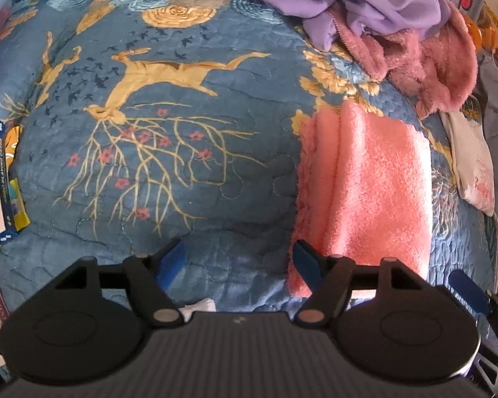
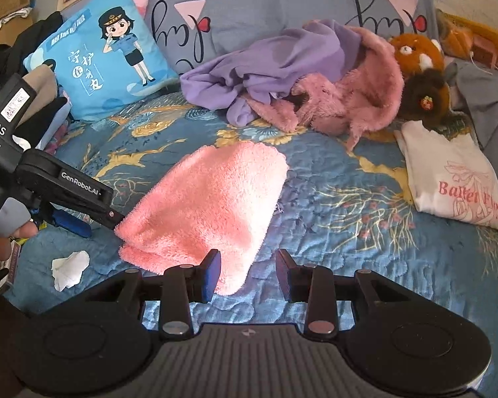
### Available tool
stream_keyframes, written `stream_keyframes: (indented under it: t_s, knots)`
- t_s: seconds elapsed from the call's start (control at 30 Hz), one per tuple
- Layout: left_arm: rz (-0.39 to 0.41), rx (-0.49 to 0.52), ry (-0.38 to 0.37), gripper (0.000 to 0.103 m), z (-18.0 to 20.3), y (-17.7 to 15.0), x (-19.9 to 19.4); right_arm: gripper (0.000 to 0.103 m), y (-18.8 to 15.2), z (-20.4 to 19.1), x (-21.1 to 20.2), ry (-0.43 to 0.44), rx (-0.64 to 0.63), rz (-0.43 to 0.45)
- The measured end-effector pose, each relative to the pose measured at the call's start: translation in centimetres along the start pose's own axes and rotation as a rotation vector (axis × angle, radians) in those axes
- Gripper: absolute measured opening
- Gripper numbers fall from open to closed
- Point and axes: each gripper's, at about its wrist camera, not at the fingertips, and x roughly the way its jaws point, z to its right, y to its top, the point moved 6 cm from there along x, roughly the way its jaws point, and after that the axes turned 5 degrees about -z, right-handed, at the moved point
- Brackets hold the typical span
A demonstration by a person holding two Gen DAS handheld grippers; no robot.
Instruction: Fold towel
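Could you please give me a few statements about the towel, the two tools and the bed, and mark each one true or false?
1. The pink towel lies folded on the blue quilt. True.
2. The right tool is shut on the towel. False: its jaws stand open and hold nothing, with the towel's near edge just ahead of the left finger.
3. The left tool is open. True.
4. A crumpled white tissue lies on top of the towel. False: it lies on the quilt beside the towel.
5. A folded white shirt lies on the quilt apart from the towel. True.
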Motion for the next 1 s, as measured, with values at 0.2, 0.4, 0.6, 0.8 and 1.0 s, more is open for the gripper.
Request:
stream_keyframes:
  t_s: [0.2,0.4,0.6,0.8,1.0]
  knots:
    - [0.001,-0.007,0.010,0.073,-0.1,0.3,0.1,0.036,-0.4,0.6,0.1,0.007,0.030,-0.014]
    - [-0.021,0.024,0.036,0.063,0.7,0.1,0.7,0.036,-0.8,0.5,0.1,0.018,0.041,-0.025]
    - [-0.035,-0.006,0.002,0.008,0.6,0.0,0.7,0.036,-1.0,0.4,0.2,0.020,0.048,-0.030]
    - [-0.049,-0.051,-0.089,0.001,0.3,0.1,0.4,0.036,-1.1,0.5,0.1,0.021,0.058,-0.032]
    - [-0.095,-0.140,-0.287,0.007,-0.1,0.2,0.0,0.036,-1.3,0.7,0.1,0.022,0.076,-0.035]
